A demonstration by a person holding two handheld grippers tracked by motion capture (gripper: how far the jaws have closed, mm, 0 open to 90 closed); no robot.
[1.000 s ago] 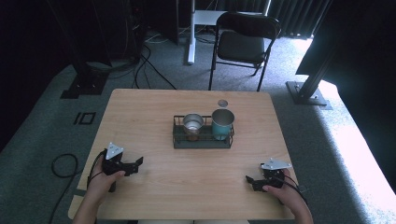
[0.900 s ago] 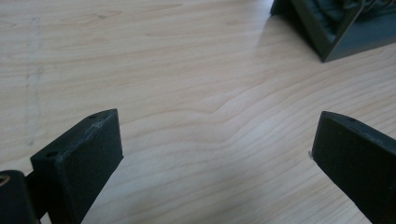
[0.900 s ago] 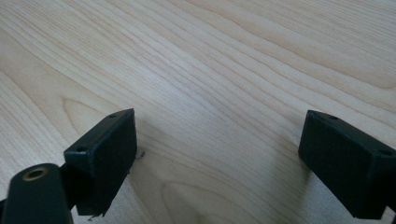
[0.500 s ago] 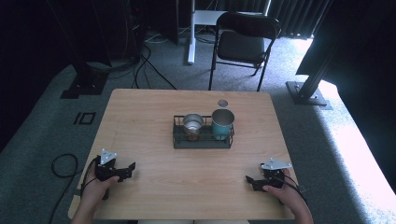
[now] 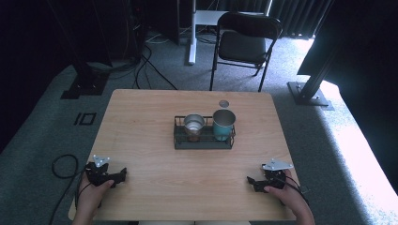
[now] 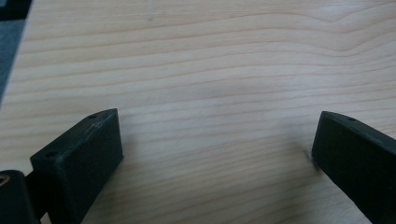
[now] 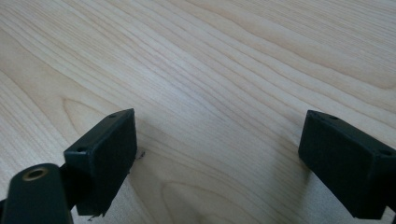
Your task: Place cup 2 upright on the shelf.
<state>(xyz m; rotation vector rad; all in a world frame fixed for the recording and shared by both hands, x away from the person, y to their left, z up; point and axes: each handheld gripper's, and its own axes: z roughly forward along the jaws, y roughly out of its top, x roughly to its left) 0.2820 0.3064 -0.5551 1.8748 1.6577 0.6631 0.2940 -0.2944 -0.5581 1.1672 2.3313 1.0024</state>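
Note:
A dark wire rack (image 5: 203, 139) stands at the middle of the wooden table (image 5: 141, 122). In it sit a steel cup (image 5: 193, 124) on the left and a teal cup (image 5: 223, 123) on the right. A small round lid (image 5: 224, 103) lies on the table just behind the rack. My left gripper (image 5: 123, 176) rests near the front left corner, open, with bare wood between its fingertips (image 6: 84, 154). My right gripper (image 5: 251, 182) rests near the front right edge, open too, its fingertips (image 7: 105, 149) wide apart over bare wood.
A black folding chair (image 5: 246, 40) stands beyond the far edge of the table. Cables (image 5: 145, 61) run over the grey carpet at the back left, and a metal post base (image 5: 309, 93) sits at the right.
My left gripper has moved back and leftward toward the front left corner of the table. The right gripper has stayed where it was.

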